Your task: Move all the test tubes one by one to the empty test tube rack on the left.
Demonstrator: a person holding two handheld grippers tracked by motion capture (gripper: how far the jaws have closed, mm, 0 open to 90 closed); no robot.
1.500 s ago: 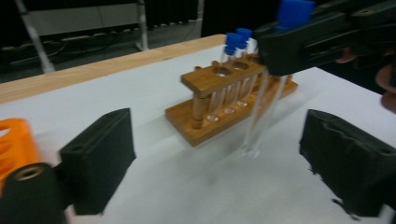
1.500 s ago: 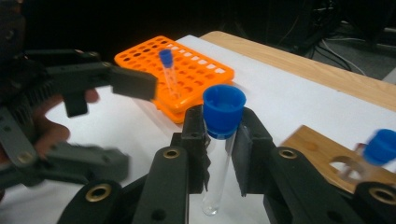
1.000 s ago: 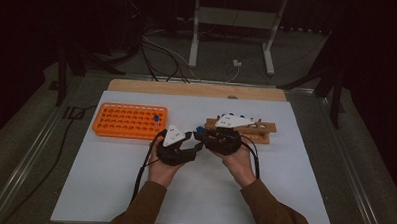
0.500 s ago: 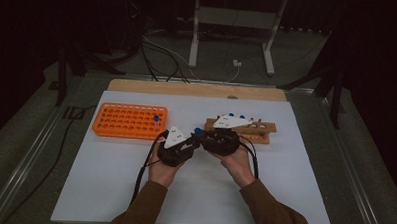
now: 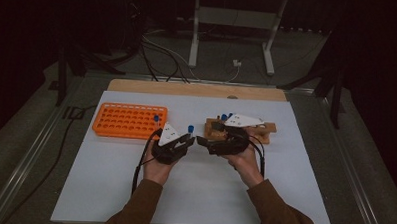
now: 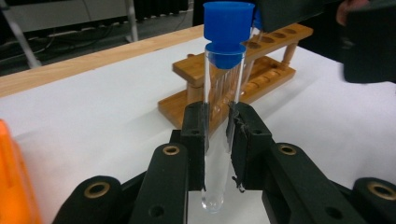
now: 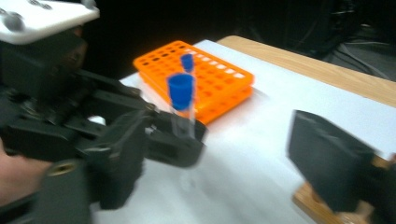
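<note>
Clear test tube (image 6: 223,116) with blue cap (image 6: 228,28), standing upright, long axis vertical, cap on top and round bottom below the jaws. Clamped at the lower half by the left hand-held gripper (image 6: 217,140), both black pads pressing on the glass from the two sides. Seen from above at the middle of the desk (image 5: 193,192), a little toward the far edge, between the orange rack (image 5: 128,120) toward the far left corner and the wooden rack (image 5: 266,130) on the right side.

Right hand-held gripper (image 5: 205,141) just beside the tube on its right, jaws just opened wide and nothing between them; one blurred black jaw at the right in the right gripper view, apart from the glass. Tube therefore carried by the left hand alone, and the left hand clearly the nearer one.

Orange rack lying to the left of the tube and a bit farther from the person, one other blue-capped tube (image 7: 187,63) already standing in it near its right end. Probably next: a short travel to the left and away, tube kept vertical, then straight down into a free hole. Main risk: tilt of the long axis, bottom then hitting the rack grid.
</note>
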